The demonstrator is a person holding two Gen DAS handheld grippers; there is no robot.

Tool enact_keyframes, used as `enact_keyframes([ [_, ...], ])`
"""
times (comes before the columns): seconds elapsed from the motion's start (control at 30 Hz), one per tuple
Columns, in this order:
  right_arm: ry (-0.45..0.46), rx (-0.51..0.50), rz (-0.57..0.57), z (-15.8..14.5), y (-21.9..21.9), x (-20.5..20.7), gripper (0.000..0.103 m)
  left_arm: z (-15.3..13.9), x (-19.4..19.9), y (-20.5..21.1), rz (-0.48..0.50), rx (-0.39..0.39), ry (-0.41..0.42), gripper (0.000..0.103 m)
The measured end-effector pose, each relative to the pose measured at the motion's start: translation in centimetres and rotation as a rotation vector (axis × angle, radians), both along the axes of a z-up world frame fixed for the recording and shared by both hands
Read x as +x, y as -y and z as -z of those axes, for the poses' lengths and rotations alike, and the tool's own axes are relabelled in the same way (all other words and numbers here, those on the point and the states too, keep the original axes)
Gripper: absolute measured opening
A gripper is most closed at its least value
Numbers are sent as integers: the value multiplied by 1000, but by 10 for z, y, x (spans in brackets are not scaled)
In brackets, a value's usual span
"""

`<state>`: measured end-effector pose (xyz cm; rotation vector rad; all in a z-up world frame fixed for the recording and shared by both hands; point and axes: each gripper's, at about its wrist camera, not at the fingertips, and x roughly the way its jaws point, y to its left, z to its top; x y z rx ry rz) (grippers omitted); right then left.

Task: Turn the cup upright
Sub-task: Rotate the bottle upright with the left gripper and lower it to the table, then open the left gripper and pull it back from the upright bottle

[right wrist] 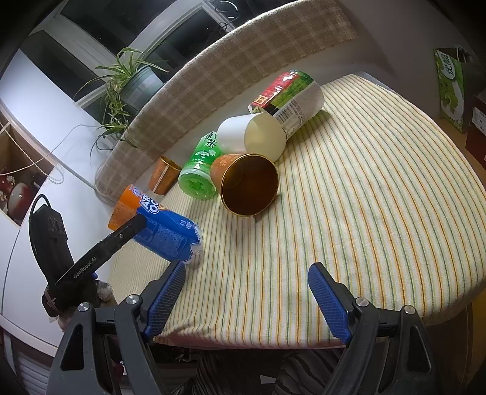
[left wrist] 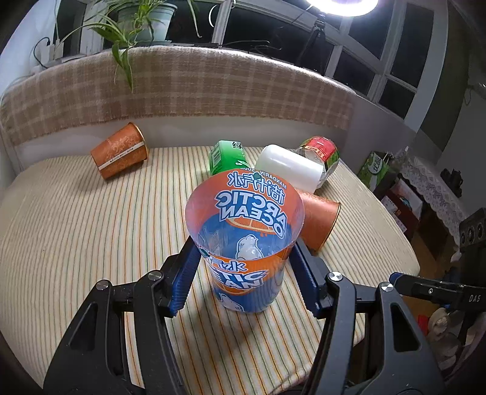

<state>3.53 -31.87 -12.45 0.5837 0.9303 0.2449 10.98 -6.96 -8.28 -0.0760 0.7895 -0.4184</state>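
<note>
My left gripper (left wrist: pixel 244 256) is shut on a clear orange-and-blue Arctic Ocean cup (left wrist: pixel 246 240), mouth up and leaning toward the camera, its base near the striped tablecloth (left wrist: pixel 76 228). The same cup (right wrist: pixel 158 224) shows tilted in the right wrist view, with a left gripper finger across it. My right gripper (right wrist: pixel 246 291) is open and empty over the table's near edge. Other cups lie on their sides: an orange one with gold inside (right wrist: pixel 246 185), a green one (right wrist: pixel 199 173), a white one (right wrist: pixel 252 135), a red-green one (right wrist: pixel 288 97), and a small orange one (right wrist: pixel 164 174).
A plaid-covered backrest (left wrist: pixel 182 88) runs behind the table, with a potted plant (left wrist: pixel 136 21) above it. Boxes and clutter (left wrist: pixel 404 194) stand on the floor at the right. The table edge (right wrist: pixel 243 341) is close below my right gripper.
</note>
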Motion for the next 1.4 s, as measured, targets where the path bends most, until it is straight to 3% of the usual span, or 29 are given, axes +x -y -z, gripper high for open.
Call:
enact_keyframes([
  [0.4,0,1,2,1,1,0,86,0,-6,9,12,33,27,62],
  [0.7,3,1,0,0,2,-2,86,3,-6,10,24,13,0,64],
  [1.0,10,-1,-1,-3,2,-1,86,5,-8,9,28,1,-16,82],
  [1.4,66,-47,-25,-18,-10,4,86,3,-26,-10,0,-10,-30,83],
])
